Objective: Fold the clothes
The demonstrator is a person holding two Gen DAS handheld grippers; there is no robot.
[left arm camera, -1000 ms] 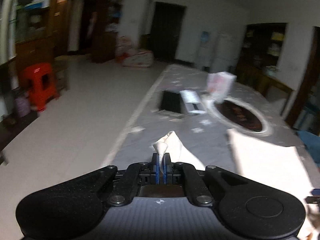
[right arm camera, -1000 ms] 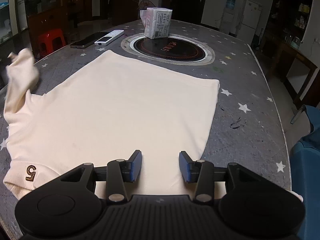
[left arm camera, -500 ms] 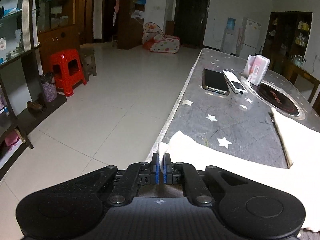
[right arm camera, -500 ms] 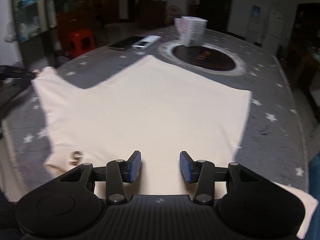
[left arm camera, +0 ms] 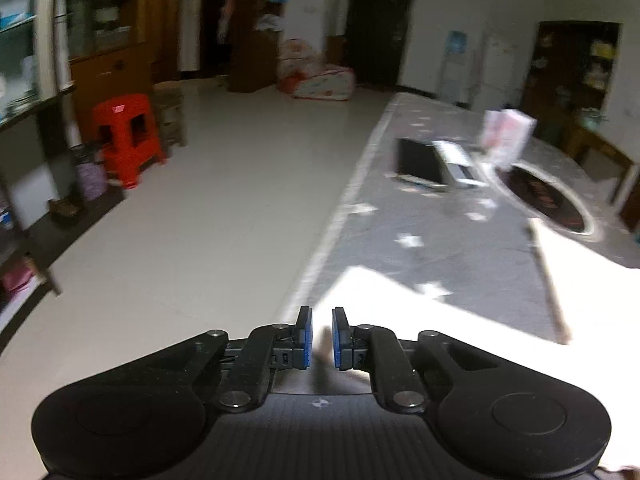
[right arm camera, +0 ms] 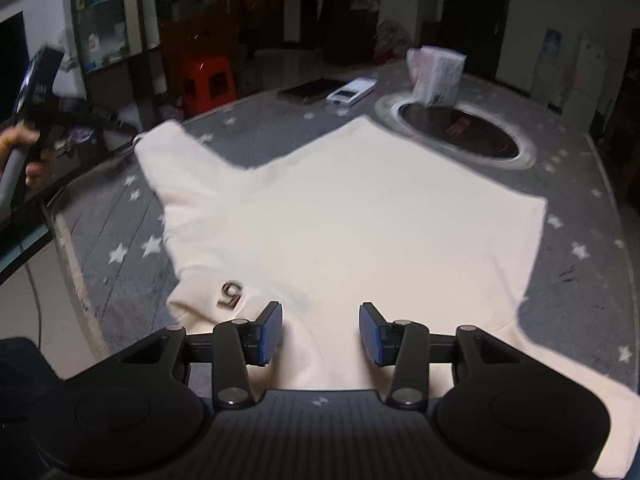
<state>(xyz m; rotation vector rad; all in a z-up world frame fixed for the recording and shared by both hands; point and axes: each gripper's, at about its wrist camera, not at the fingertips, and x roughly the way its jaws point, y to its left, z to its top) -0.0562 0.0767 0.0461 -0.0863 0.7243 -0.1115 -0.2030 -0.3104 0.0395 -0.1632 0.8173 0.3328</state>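
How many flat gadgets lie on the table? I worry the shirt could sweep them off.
2: a dark phone and a white remote, side by side left of the round inset burner, beyond the shirt. None seem hidden.

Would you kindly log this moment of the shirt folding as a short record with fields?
garment: cream shirt lying flat on the starred table, one sleeve spread toward the table's edge
left hand-held gripper: jaws have just been opening, a small gap between them, sleeve cloth below and no longer pinched
right hand-held gripper: open, above the shirt's near edge, holding nothing
mark: dark figure 5 on the shirt
other items: phone, remote, packet at the far end
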